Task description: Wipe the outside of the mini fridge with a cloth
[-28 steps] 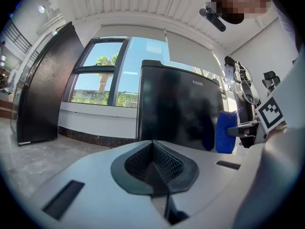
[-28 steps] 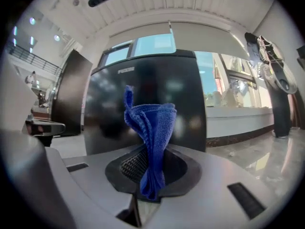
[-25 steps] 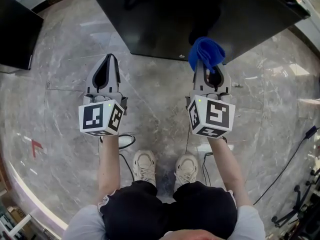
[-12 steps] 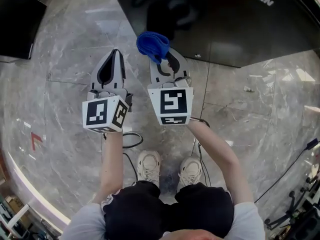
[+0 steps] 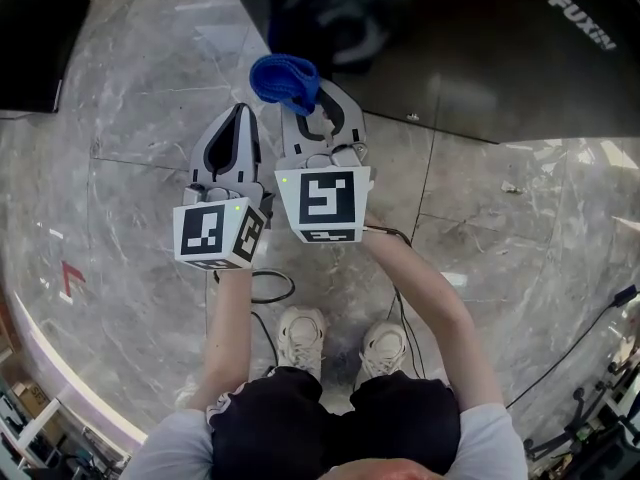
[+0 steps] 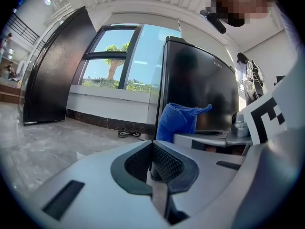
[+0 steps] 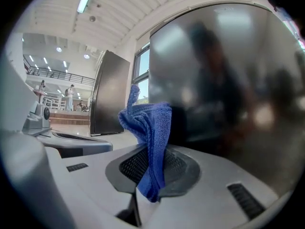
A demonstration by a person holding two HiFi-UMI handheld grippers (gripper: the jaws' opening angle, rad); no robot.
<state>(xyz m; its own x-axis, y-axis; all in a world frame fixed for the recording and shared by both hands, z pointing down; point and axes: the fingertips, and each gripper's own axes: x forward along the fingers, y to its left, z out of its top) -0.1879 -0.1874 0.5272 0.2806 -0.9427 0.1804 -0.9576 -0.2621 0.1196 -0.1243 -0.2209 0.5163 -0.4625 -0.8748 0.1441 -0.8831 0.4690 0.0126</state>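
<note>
The black mini fridge (image 5: 450, 38) fills the top of the head view, its glossy side close ahead in the right gripper view (image 7: 228, 75). A blue cloth (image 5: 285, 80) is pinched in my right gripper (image 5: 305, 103), which is shut on it; the cloth (image 7: 150, 137) stands up out of the jaws, just short of the fridge's left front corner. My left gripper (image 5: 237, 128) is right beside it on the left, shut with nothing in it. In the left gripper view the cloth (image 6: 180, 122) and fridge (image 6: 200, 89) show ahead to the right.
A second tall black appliance (image 5: 35, 48) stands at the far left, also seen as a dark cabinet (image 6: 52, 70). The floor is grey marble tile (image 5: 120, 268). Cables (image 5: 270, 286) lie by the person's shoes, and another cable (image 5: 590, 313) runs at the right.
My right gripper has carried the blue cloth leftward, from the fridge's front middle to its left corner, ending tight beside the left gripper. The left gripper barely moved.
</note>
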